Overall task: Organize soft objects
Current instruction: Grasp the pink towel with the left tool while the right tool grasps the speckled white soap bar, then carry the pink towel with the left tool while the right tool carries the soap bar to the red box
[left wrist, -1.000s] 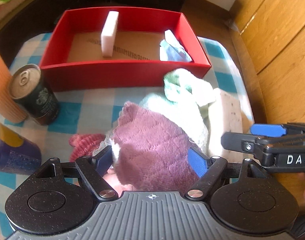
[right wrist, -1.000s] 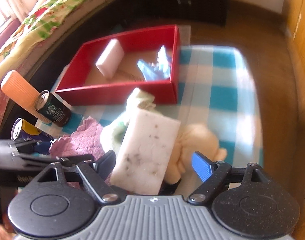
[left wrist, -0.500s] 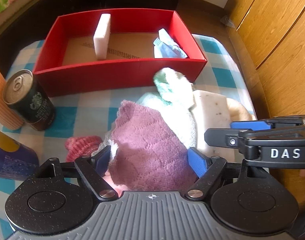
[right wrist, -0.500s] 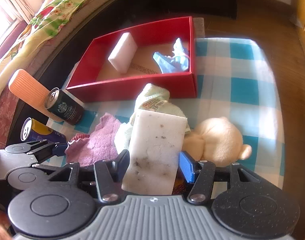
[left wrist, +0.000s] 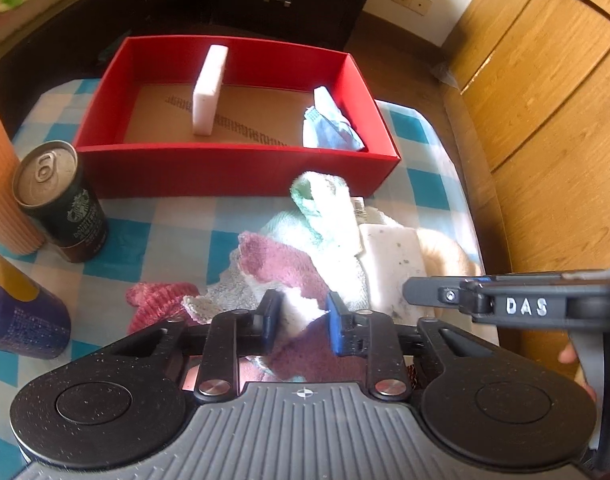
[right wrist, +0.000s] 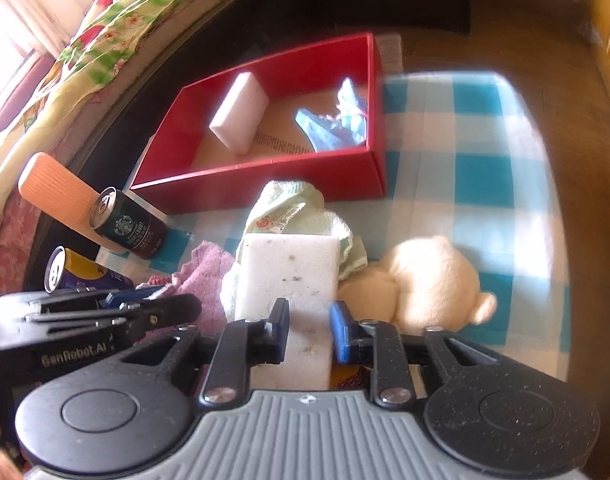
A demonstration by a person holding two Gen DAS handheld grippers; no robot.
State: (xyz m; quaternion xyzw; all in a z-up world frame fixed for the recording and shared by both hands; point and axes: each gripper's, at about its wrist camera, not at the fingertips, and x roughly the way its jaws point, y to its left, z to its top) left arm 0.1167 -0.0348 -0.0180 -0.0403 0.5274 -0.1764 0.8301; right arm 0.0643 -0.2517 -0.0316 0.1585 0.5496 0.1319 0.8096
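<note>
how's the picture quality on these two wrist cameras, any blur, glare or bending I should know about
Left wrist view: sharp, hard sunlight washes out the white towel and speckled sponge; fisheye bows the red box. Right wrist view: softer, with smeared blur along the right edge of the checked cloth; the cream plush toy is overexposed, and the room's upper corners go dark.

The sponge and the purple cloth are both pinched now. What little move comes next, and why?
Probably lift both a little. The right tongs, just closed, squeeze the speckled sponge; the left tongs, also just closed, pinch the purple cloth. Both still lie in the pile beside the green towel, and the red box behind has room.
</note>
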